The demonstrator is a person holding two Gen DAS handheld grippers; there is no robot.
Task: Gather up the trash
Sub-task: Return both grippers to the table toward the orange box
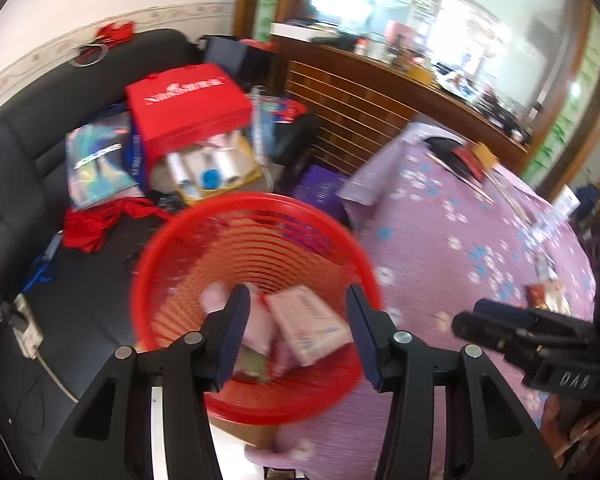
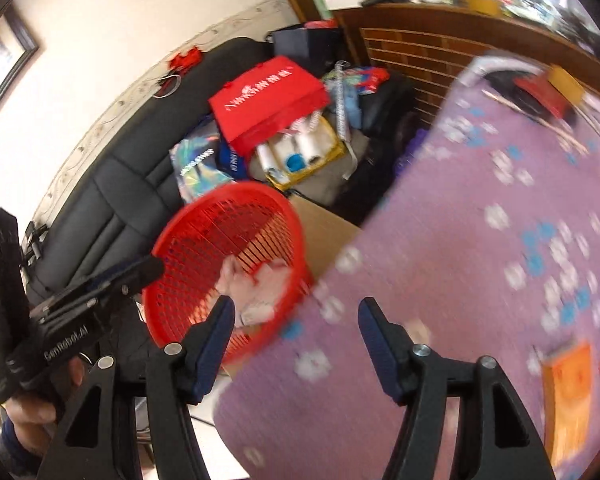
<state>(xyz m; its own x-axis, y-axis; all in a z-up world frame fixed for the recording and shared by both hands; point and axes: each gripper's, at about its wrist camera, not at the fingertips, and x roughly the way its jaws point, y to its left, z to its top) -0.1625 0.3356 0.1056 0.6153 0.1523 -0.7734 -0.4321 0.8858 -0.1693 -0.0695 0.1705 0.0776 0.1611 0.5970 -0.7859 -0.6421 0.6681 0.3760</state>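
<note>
Purple flowered cloth covers the tabletop [image 1: 440,240] at right of the frame, a black sofa [image 1: 28,168] at left. Centre, the red basket [image 1: 256,216] holds pale wrappers [image 1: 312,324]. Left gripper [image 1: 296,336] hangs tilted above it, fingers [image 1: 236,320] parted and empty; right gripper [image 2: 296,340], wide and empty, points steeply at the tabletop edge. Best keep releases inside the rim.

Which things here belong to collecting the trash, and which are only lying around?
Belonging to the job:
- red basket
- pink box and crumpled wrappers inside it
- left gripper, open above the basket
- right gripper, open over the table edge

Only lying around:
- red gift bag
- black sofa
- floral tablecloth
</note>
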